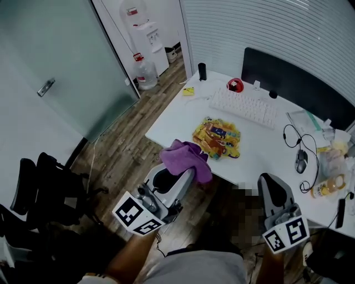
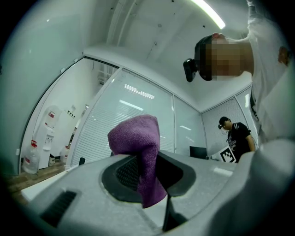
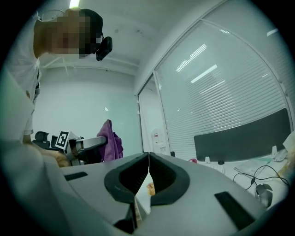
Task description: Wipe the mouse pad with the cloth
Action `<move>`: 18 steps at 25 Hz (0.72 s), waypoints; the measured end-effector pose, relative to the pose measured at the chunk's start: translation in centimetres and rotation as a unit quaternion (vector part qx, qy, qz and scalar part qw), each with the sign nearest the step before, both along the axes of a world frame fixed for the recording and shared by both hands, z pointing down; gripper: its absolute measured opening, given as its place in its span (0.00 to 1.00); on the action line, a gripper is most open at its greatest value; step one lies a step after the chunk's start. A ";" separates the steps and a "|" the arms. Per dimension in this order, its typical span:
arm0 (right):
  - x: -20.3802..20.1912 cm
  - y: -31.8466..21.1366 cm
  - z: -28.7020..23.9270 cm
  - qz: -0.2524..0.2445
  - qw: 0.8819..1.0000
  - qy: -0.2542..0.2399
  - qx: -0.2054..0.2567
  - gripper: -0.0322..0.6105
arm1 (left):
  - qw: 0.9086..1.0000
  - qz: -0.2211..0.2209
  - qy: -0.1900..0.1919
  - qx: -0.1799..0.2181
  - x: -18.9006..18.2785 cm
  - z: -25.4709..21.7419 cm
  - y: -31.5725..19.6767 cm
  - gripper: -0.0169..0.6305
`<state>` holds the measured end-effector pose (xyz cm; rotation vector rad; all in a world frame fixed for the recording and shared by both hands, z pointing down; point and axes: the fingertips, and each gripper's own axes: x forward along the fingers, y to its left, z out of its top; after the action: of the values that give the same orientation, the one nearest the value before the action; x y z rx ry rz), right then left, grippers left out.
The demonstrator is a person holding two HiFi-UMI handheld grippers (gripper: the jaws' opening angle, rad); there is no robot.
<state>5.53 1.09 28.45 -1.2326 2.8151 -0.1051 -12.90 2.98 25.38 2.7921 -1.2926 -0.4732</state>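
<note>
Two grippers hover short of the desk (image 1: 177, 119): the left gripper (image 1: 178, 176), tipped slightly upward, pinches the purple cloth (image 1: 186, 155); the right gripper (image 1: 270, 183) points level, jaws together, empty.

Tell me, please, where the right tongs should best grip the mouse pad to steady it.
Its near edge, from the front of the desk: the mouse pad lies flat, leaving only a thin rim to pinch. The shut right tongs would likely need opening first.

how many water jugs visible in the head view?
2. One water jug sits on top of the dispenser; a second jug stands on the floor beside it. More may be hidden out of view.
</note>
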 end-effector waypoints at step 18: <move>1.4 -13.1 7.7 -0.028 0.995 0.066 -0.075 0.07 | 0.995 -0.020 -0.057 -0.074 4.6 4.9 -14.0 0.15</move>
<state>6.90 -11.97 36.20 -1.2324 3.0049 -0.2504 -8.28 -11.00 30.30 2.7106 -1.3469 -0.2129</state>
